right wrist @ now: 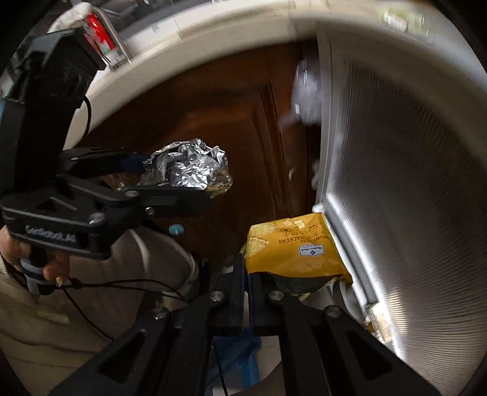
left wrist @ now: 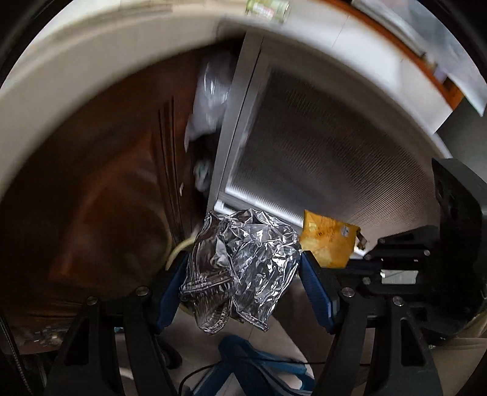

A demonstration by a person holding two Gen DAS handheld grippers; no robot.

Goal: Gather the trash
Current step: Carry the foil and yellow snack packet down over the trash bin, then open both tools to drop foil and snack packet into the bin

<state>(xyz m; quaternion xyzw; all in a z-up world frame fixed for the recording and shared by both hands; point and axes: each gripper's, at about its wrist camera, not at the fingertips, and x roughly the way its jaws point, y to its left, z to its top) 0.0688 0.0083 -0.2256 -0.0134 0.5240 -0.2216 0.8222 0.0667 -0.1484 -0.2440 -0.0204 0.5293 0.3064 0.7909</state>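
Foil wad clamped across its bulk in left gripper; light, crushable, held mid-air before brown cabinet door. Yellow cracker bag pinched by its edge in right gripper, jaws fully clenched; thin, slippery, likely to slide.

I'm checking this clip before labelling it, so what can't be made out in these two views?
- Trash bin: in neither view.
- White bag: motion-blurred in both views, contents unreadable.
- Can: left wrist view, blurred, cut by the top edge.
- Yellow cracker packet: print partly readable; the right gripper hides its lower edge.

Dim, motion-blurred background; fisheye-warped edges; foil glare.
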